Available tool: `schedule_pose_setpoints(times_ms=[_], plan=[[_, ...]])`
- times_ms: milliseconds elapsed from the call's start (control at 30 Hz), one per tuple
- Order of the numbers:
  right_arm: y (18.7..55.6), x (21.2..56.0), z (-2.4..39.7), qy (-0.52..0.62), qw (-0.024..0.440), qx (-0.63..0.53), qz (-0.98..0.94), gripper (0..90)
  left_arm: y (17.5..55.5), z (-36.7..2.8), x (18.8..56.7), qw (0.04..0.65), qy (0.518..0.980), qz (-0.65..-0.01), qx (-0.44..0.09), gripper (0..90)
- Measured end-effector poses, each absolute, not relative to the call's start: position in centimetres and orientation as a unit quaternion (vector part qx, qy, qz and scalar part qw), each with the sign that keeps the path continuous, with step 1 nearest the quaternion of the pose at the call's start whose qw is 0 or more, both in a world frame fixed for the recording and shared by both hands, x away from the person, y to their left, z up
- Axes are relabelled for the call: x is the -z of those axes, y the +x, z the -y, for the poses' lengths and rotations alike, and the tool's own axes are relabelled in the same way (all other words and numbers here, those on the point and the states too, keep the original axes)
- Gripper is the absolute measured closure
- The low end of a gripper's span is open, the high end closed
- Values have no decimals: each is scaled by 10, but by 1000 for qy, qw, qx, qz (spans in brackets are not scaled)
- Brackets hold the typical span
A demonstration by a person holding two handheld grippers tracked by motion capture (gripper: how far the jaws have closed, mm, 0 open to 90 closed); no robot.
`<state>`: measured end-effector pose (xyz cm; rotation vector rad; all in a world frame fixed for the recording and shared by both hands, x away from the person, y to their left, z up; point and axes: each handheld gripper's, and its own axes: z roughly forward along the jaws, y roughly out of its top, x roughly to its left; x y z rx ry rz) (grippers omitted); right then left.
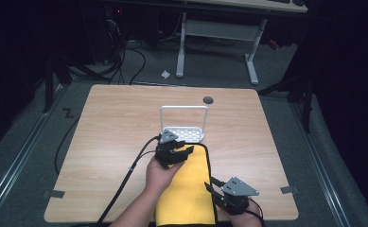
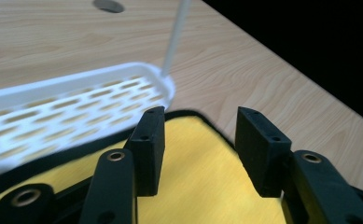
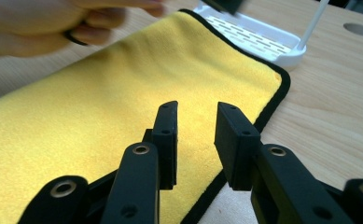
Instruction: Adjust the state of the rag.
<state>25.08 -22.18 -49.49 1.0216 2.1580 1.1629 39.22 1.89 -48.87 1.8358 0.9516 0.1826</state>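
Yellow cloth (image 1: 186, 187) lies flat at the table's (image 1: 115, 123) near edge, ready for folding. Left gripper (image 1: 171, 150) hovers released over its far edge beside the white rack (image 1: 184, 133); right gripper (image 1: 219, 189), released, flanks its right hem.

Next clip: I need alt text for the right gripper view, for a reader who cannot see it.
The right gripper, its fingers slightly apart and holding nothing, hovers over the edge of a yellow cloth with black trim, spread on a wooden table. Beyond the cloth's far corner sits a white perforated tray; a hand is at upper left.
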Motion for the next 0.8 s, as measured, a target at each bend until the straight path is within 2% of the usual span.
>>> schedule_pose_setpoints(times_ms=[200, 300, 367, 433, 533, 667, 800], plan=[[260, 504, 218, 387, 227, -408, -795, 692, 369, -58, 506, 481, 778, -398, -73, 560], [268, 508, 217, 392, 232, -400, -795, 684, 357, -70, 514, 471, 789, -389, -60, 502], [278, 509, 218, 406, 235, -392, -791, 689, 350, -72, 516, 468, 794, -383, -67, 493], [290, 509, 217, 414, 233, -390, -789, 709, 346, -71, 519, 458, 803, -374, -76, 522], [309, 509, 212, 417, 229, -384, -792, 712, 344, -67, 524, 434, 818, -367, -88, 622], [331, 520, 206, 429, 217, -358, -800, 710, 341, -64, 530, 416, 830, -360, -94, 651], [331, 527, 203, 419, 217, -339, -814, 704, 335, -66, 530, 415, 832, -357, -90, 657]])
